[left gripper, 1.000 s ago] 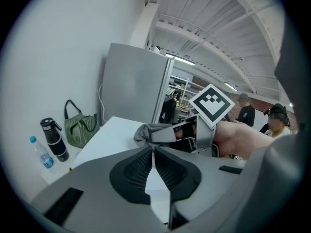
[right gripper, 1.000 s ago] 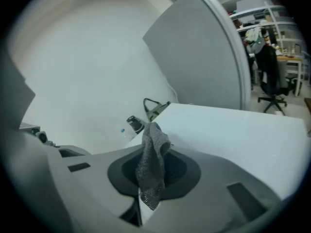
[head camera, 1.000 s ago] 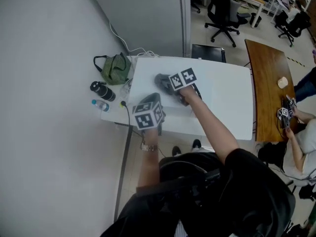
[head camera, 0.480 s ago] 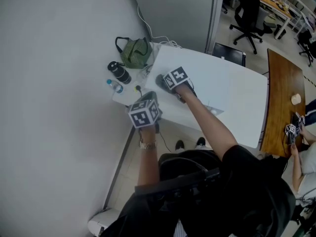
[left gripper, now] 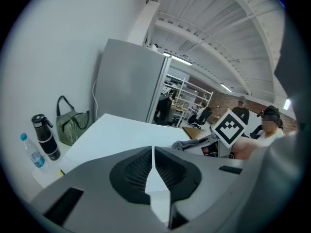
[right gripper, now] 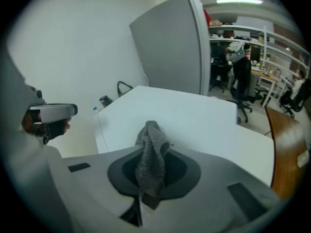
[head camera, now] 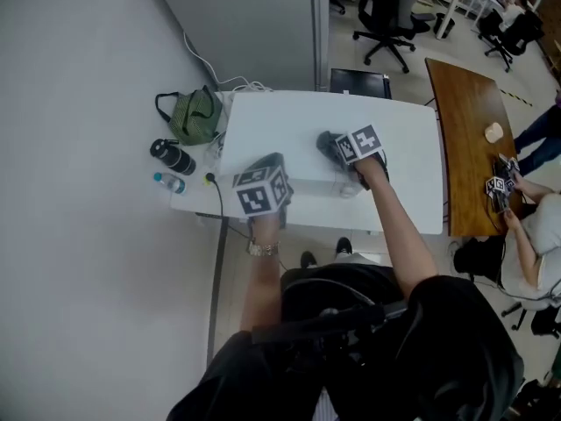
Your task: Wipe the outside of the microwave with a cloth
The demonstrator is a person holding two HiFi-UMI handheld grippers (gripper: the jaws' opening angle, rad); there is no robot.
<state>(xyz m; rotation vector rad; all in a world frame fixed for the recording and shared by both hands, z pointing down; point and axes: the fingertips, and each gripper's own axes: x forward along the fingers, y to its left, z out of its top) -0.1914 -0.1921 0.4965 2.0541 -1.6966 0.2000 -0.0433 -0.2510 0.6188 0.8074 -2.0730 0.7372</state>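
A large white flat top (head camera: 289, 121), the surface under both grippers, fills the middle of the head view; it also shows as the white top (right gripper: 194, 115) in the right gripper view. My right gripper (head camera: 340, 149) rests on it right of centre, shut on a grey cloth (head camera: 328, 142). That cloth (right gripper: 153, 140) stands bunched up between the jaws of the right gripper (right gripper: 151, 171). My left gripper (head camera: 266, 167) hovers at the near left part of the top. The left gripper (left gripper: 153, 154) has its jaws together with nothing between them.
On a lower ledge at the left are a green bag (head camera: 195, 117), a black bottle (head camera: 173, 158) and a small water bottle (head camera: 166, 182). A grey partition (head camera: 254, 24) stands behind. A wooden table (head camera: 469, 139), office chairs (head camera: 386, 11) and a seated person (head camera: 535, 226) are at the right.
My right gripper has slid to the right across the white top with the cloth in it. The left gripper has stayed near the front left part. The head camera has swung.
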